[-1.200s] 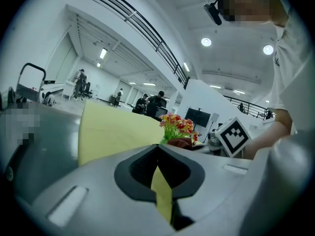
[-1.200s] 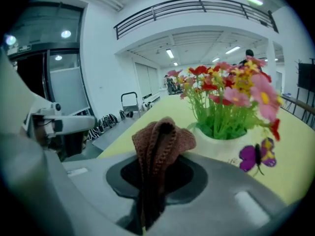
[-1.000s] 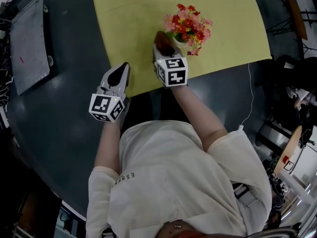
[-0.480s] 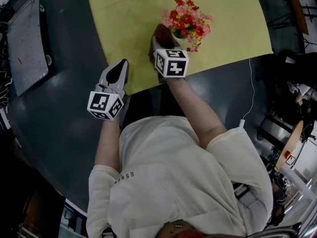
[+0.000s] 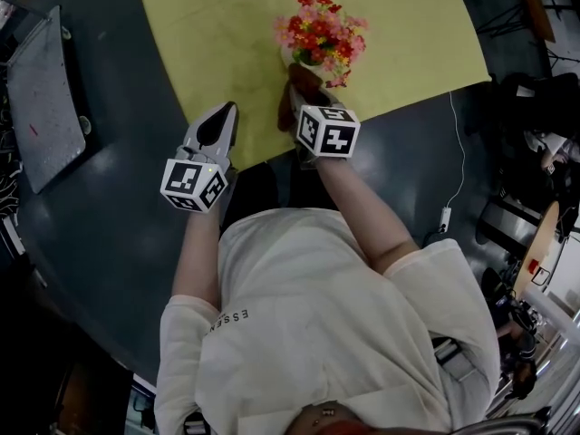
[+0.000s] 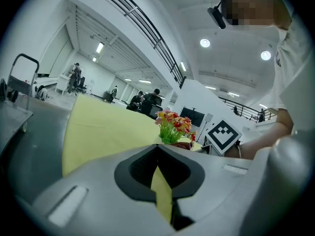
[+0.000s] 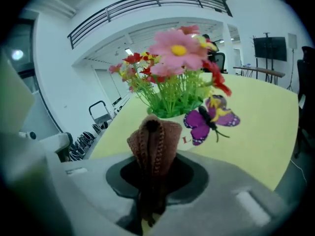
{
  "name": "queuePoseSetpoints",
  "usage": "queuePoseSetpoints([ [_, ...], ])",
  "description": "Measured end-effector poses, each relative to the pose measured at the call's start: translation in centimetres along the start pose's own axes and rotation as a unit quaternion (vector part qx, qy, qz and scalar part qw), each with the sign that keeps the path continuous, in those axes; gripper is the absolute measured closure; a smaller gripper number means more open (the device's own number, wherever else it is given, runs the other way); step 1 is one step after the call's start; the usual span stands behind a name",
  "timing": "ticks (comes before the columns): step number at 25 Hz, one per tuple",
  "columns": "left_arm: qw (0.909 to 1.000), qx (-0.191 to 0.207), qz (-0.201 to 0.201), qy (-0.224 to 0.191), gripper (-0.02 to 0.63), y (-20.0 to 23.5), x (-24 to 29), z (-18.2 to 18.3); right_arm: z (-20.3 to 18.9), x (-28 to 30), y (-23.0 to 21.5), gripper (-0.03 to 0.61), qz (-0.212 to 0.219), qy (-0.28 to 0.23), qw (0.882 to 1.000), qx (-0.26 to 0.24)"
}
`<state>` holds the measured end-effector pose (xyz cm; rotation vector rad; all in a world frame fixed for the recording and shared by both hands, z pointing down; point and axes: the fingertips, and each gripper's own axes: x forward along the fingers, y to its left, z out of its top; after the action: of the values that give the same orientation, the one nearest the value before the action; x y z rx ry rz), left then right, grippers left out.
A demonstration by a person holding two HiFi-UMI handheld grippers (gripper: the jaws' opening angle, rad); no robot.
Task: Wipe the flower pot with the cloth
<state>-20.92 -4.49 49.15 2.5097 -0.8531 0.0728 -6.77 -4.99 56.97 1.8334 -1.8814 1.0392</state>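
A small white flower pot with pink, red and yellow flowers and a purple butterfly ornament stands on the yellow mat. My right gripper is shut on a folded brown cloth, whose bunched end rests against the pot's near side. The left gripper is shut and holds nothing; it sits over the mat's near edge, left of the pot. In the left gripper view the flowers stand ahead and slightly right of its closed jaws.
The yellow mat lies on a dark round table. A grey tray-like panel lies at the table's far left. A white cable runs off the right edge. Chairs and gear crowd the floor at the right.
The right gripper with the cloth has shifted and rolled along the pot's near side. The left gripper has edged slightly. The whole view has shifted left a little.
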Motion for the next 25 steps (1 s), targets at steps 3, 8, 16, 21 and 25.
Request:
queuePoseSetpoints([
  [3, 1.0000, -0.002, -0.007, 0.001, 0.598, -0.2, 0.3, 0.0, -0.7, -0.8, -0.8, 0.517, -0.007, 0.003, 1.000, 0.000],
  [8, 0.9998, -0.001, -0.018, 0.010, 0.598, -0.6, 1.2, -0.4, -1.5, -2.1, -3.6, 0.517, -0.022, 0.013, 1.000, 0.011],
  [16, 0.9973, 0.026, -0.043, 0.054, 0.524, -2.3, 4.9, -1.5, -1.4, -4.4, -11.4, 0.517, -0.059, 0.035, 0.997, 0.026],
  [21, 0.9930, 0.072, -0.038, 0.085, 0.329, -3.6, 8.8, -2.3, 0.9, -4.4, -16.4, 0.517, -0.051, 0.028, 0.998, 0.036],
  [25, 0.9883, 0.120, -0.059, 0.074, 0.205, -4.6, 11.9, -2.0, 3.7, -3.2, -18.7, 0.517, -0.048, 0.030, 0.998, -0.015],
])
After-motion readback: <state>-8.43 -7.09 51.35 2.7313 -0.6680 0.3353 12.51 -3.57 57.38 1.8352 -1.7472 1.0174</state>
